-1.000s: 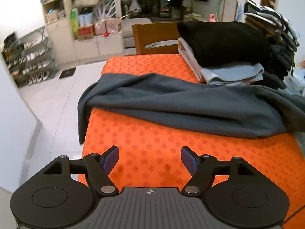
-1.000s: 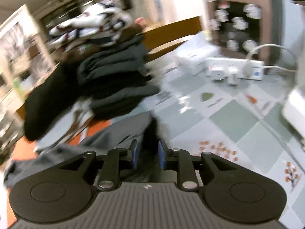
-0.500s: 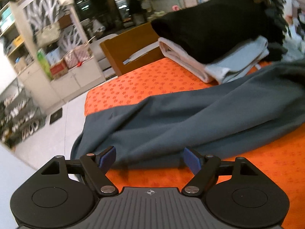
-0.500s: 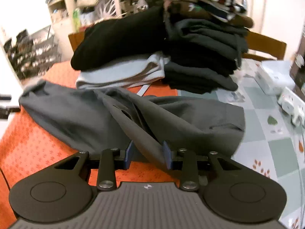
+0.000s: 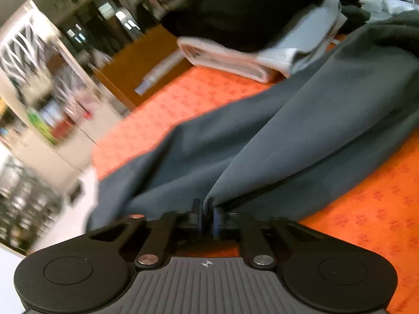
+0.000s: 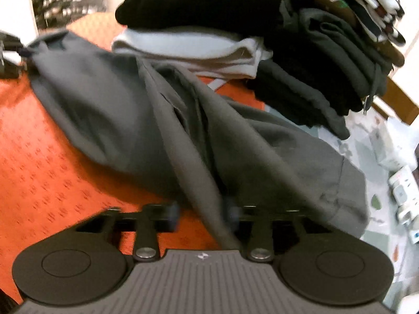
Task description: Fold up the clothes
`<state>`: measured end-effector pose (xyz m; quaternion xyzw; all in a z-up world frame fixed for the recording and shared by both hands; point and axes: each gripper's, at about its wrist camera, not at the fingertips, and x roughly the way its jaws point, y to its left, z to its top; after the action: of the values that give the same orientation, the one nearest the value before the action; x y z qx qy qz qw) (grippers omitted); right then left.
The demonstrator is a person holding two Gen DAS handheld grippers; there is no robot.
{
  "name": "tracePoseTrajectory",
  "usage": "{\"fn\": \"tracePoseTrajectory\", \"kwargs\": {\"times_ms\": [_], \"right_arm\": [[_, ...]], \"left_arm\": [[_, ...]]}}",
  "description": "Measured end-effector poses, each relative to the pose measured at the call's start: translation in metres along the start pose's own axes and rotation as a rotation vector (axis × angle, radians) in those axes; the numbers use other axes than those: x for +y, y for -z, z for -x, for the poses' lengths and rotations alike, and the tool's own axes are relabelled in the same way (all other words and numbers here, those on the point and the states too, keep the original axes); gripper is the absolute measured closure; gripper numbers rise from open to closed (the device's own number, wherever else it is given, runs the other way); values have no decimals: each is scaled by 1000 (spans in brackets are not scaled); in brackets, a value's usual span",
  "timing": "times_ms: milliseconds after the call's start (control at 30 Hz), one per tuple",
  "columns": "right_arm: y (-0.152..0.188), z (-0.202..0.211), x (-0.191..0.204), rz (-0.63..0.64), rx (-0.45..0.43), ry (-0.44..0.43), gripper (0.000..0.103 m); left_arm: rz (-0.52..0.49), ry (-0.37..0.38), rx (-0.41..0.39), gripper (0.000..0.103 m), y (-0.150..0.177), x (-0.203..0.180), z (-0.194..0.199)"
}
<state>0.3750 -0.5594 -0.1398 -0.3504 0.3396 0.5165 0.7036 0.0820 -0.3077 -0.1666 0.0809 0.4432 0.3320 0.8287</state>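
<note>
A dark grey garment (image 5: 314, 120) lies crumpled and stretched across the orange patterned table cover (image 5: 366, 209). My left gripper (image 5: 207, 217) is shut on the garment's near edge, with cloth pinched between its blue pads. In the right wrist view the same garment (image 6: 117, 110) runs from far left down to my right gripper (image 6: 201, 214). Its jaws are closing with a ridge of the cloth between them. The right finger touches the fold, and a strip of orange cover (image 6: 39, 157) shows beside the left finger. The picture is blurred there.
A folded black and white stack (image 6: 199, 2) sits behind the garment, beside a taller pile of dark folded clothes (image 6: 327, 65). A power strip (image 6: 403, 193) lies on the checked cloth at right. A wooden chair (image 5: 141, 62) and shelves (image 5: 39, 91) stand beyond the table's far edge.
My left gripper moved in to the garment's edge and closed from wide open onto it. My right gripper came down over the garment's other end. Both views have rolled.
</note>
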Motion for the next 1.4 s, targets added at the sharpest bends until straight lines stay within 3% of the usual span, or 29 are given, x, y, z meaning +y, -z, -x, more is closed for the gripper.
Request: {"fn": "tracePoseTrajectory", "kwargs": {"times_ms": [133, 333, 667, 800, 1133, 1400], "right_arm": [[2, 16, -8, -29, -33, 42, 98], [1, 75, -18, -118, -160, 46, 98], [21, 172, 26, -86, -283, 55, 99], [40, 212, 49, -78, -320, 63, 100], [123, 338, 114, -128, -465, 189, 100], [201, 449, 156, -192, -557, 227, 100]], "left_arm": [[82, -107, -64, 96, -2, 3, 29], [236, -246, -140, 96, 1, 19, 95], [384, -421, -342, 97, 31, 25, 251], [395, -453, -413, 97, 55, 18, 314], [432, -470, -547, 97, 120, -12, 450], [432, -435, -662, 97, 141, -23, 547]]}}
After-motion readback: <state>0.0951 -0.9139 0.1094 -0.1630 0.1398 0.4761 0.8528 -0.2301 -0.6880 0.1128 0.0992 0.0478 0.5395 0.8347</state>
